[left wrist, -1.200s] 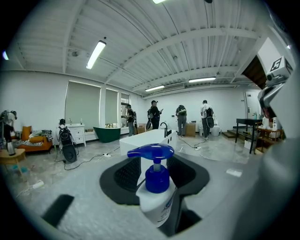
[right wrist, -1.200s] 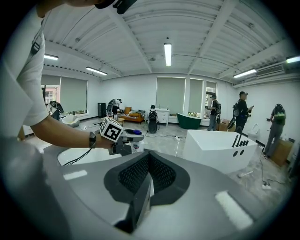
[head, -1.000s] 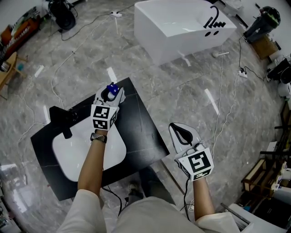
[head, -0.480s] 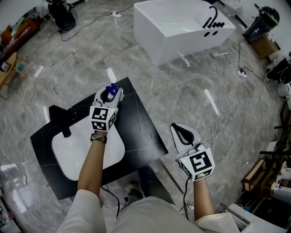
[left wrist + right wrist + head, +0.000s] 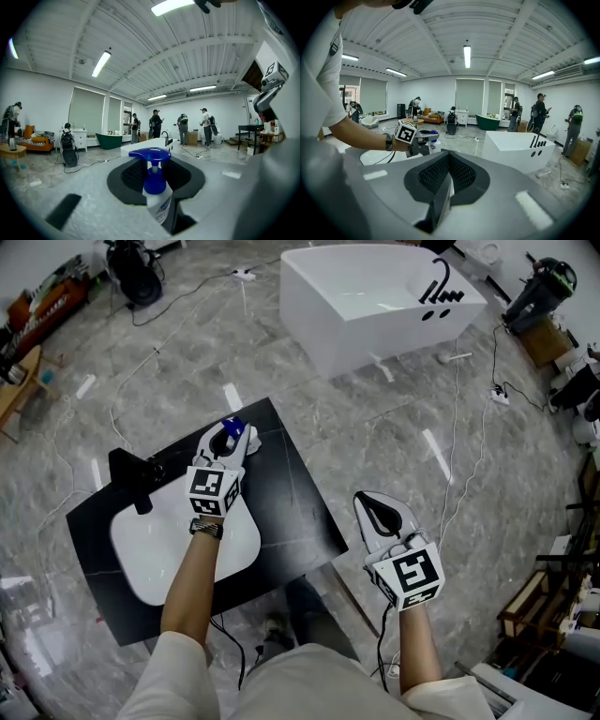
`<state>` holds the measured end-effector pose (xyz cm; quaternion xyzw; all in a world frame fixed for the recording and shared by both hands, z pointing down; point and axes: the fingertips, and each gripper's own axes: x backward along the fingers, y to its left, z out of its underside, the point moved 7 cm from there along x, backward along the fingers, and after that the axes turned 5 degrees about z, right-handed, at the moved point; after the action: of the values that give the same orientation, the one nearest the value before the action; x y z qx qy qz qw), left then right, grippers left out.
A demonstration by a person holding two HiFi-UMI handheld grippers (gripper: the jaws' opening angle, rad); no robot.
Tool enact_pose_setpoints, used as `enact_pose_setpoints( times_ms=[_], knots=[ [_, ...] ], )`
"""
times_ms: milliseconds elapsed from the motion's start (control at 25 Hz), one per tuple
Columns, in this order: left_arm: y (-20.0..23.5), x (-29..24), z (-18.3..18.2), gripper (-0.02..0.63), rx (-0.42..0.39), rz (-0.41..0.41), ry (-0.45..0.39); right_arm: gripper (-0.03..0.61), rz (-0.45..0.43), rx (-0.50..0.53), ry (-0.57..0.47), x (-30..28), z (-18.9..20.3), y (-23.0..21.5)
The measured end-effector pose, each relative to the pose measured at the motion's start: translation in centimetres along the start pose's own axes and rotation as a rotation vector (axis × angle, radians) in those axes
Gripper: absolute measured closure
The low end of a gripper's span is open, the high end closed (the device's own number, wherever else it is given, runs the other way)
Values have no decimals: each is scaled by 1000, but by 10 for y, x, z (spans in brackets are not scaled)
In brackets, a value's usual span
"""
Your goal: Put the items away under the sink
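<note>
A white pump bottle with a blue head [image 5: 232, 428] stands at the far edge of the black countertop [image 5: 291, 512]. My left gripper [image 5: 228, 434] is on it. In the left gripper view the bottle [image 5: 155, 202] fills the gap between the jaws of the left gripper [image 5: 156, 180], which have just been closing, and the pads press on its sides. My right gripper [image 5: 378, 512] hangs over the floor right of the counter, shut and empty. The right gripper view shows its own tips [image 5: 447, 176] together, and the left gripper [image 5: 423, 141] with the bottle [image 5: 434, 146] beyond.
A white basin [image 5: 169, 549] is set in the counter, with a black faucet [image 5: 131, 479] at its left. A white bathtub [image 5: 375, 296] stands on the marble floor ahead. Cables trail across the floor. Several people stand far back in the room.
The left gripper's jaws have narrowed onto the pump bottle and the hand has shifted slightly. The right gripper has stayed where it was.
</note>
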<state>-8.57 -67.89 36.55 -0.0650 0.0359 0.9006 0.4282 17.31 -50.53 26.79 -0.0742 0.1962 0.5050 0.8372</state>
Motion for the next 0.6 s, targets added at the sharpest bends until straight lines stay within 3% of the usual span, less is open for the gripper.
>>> enact_pose_setpoints(
  times_ms=[320, 600],
  knots=[
    [-9, 30, -26, 522, -16, -5, -24, 571, 23, 2, -32, 20, -9, 7],
    [-19, 94, -56, 521, -28, -27, -21, 571, 1, 15, -89, 41, -28, 35]
  ],
)
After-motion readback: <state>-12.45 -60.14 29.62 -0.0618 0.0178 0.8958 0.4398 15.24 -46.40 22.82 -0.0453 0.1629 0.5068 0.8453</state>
